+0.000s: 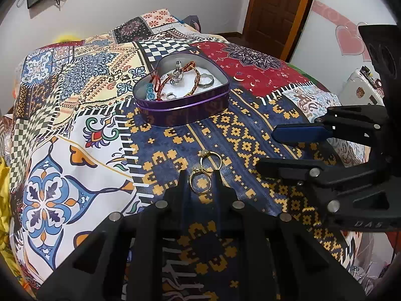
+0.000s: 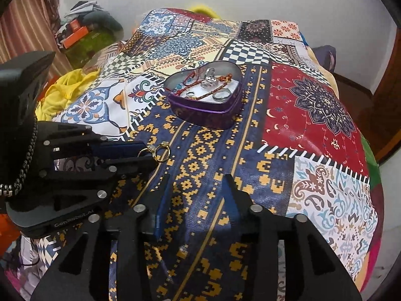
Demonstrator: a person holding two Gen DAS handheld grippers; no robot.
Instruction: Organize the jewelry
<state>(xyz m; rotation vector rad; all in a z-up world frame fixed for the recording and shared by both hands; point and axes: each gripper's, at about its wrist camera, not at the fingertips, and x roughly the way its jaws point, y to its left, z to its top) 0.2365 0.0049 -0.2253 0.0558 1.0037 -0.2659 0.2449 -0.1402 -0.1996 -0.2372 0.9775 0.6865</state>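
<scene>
Two gold rings lie on the patterned cloth. The near ring (image 1: 199, 183) sits between the fingers of my left gripper (image 1: 200, 175), which close around it; whether they grip it I cannot tell. The second ring (image 1: 211, 160) lies just beyond the tips. In the right wrist view the left gripper (image 2: 147, 154) is at the left with both rings (image 2: 160, 153) at its tips. My right gripper (image 2: 198, 178) is open and empty above the blue band; it also shows in the left wrist view (image 1: 268, 150). A purple heart-shaped tin (image 1: 180, 110) (image 2: 208, 115) holds bracelets and silver rings.
The patchwork cloth (image 1: 75, 125) covers a bed-like surface that falls away at the left and right edges. Yellow fabric (image 2: 62, 87) lies off the left side. A wooden door (image 1: 275, 7) stands at the back right.
</scene>
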